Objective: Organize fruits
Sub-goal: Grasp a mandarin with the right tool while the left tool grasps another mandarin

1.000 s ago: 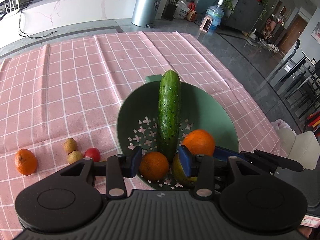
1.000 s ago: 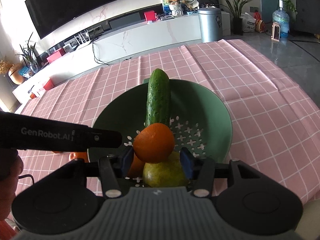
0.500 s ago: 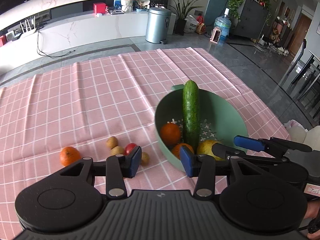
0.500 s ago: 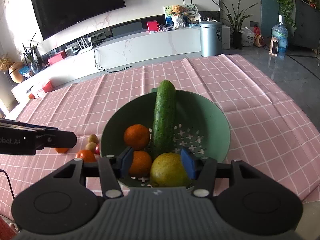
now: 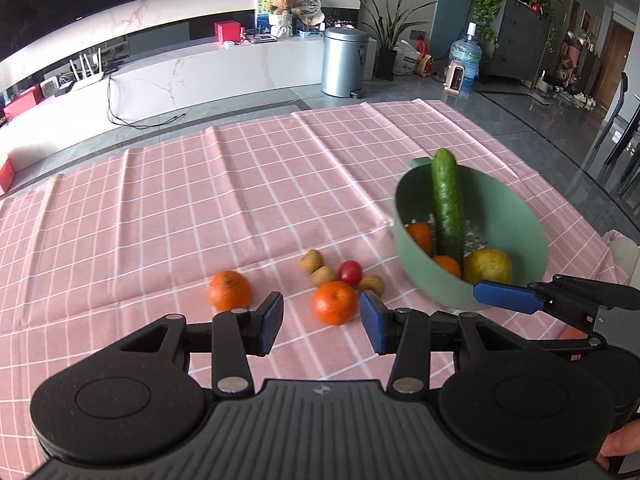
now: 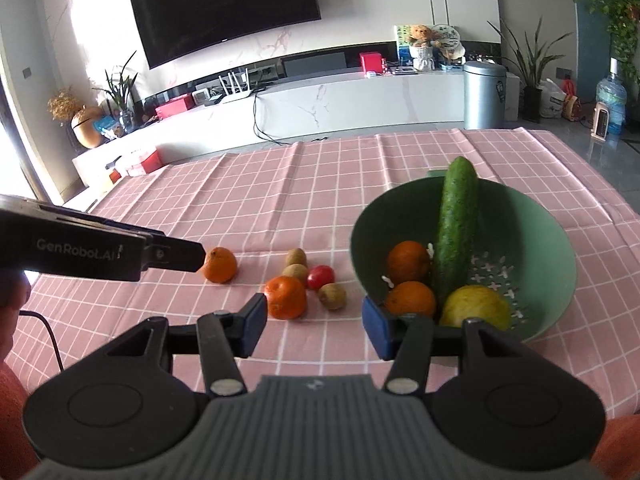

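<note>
- left gripper (image 5: 322,322): jaws apart, nothing between the pads; held above the pink checked tablecloth (image 5: 160,208); near orange (image 5: 334,303) sits just ahead of the gap, not touched
- right gripper (image 6: 314,326): jaws apart, holding nothing; right pad close to the green colander (image 6: 552,256) rim; whether it touches, cannot tell
- green colander on the right part of the cloth; holds a cucumber (image 6: 456,232) leaning lengthwise with its tip over the far rim, two oranges left of it, one behind (image 6: 408,261) and one in front (image 6: 410,299), and a yellow-green pear (image 6: 476,307) at the front right
- loose on the cloth left of the colander: near orange; second orange (image 5: 229,290) further left, apart from the rest; red cherry tomato (image 5: 350,272); three small brown fruits (image 5: 323,276) clustered round the tomato, look like kiwis, too small to be sure
- left gripper's side shows in the right wrist view as a dark bar (image 6: 100,254), its tip just by the second orange
- background: TV (image 6: 224,4), white marble console (image 6: 360,96), steel bin (image 5: 345,62), water jug (image 5: 466,56)
</note>
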A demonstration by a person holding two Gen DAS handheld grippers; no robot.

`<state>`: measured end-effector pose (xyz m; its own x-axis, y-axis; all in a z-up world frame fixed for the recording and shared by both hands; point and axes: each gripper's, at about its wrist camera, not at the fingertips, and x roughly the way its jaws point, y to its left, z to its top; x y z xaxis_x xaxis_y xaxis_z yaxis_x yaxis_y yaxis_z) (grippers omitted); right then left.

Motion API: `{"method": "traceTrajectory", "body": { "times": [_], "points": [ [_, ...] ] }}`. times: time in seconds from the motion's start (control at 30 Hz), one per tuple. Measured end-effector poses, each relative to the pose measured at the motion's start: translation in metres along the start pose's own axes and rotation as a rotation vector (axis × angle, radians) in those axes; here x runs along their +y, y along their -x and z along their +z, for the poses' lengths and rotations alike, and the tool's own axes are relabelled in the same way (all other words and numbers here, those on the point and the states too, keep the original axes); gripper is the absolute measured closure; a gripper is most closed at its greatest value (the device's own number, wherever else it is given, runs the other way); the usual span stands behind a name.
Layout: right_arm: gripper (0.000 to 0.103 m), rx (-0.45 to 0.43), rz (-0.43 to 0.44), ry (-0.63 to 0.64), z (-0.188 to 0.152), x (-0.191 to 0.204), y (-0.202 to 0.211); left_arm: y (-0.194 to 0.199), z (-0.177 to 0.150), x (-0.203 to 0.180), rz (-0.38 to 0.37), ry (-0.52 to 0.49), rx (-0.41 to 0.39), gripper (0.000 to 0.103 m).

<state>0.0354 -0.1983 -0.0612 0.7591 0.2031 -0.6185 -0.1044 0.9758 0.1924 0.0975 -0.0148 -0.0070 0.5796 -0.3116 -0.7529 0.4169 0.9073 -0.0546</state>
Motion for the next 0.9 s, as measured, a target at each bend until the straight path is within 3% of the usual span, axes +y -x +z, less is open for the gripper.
{"method": "traceTrajectory", "body": {
  "times": [0.33,0.5,0.67,0.9],
  "points": [
    [0.053,-0.011,-0.014,0.13,-0.011,0.033,-0.044,-0.03,-0.019,0.043,0.065,0.041,-0.022,0.051],
    [0.053,0.036,-0.017,0.132,-0.006,0.038,-0.075,-0.053,-0.021,0.049,0.086,0.039,-0.056,0.051],
    [0.054,0.037,-0.09,0.209,-0.011,0.048,-0.099,-0.072,-0.026,0.058,0.116,0.055,-0.044,0.05],
    [0.054,0.065,-0.086,0.183,-0.014,0.042,-0.119,-0.096,-0.026,0.061,0.153,0.04,0.006,0.047]
  ]
}}
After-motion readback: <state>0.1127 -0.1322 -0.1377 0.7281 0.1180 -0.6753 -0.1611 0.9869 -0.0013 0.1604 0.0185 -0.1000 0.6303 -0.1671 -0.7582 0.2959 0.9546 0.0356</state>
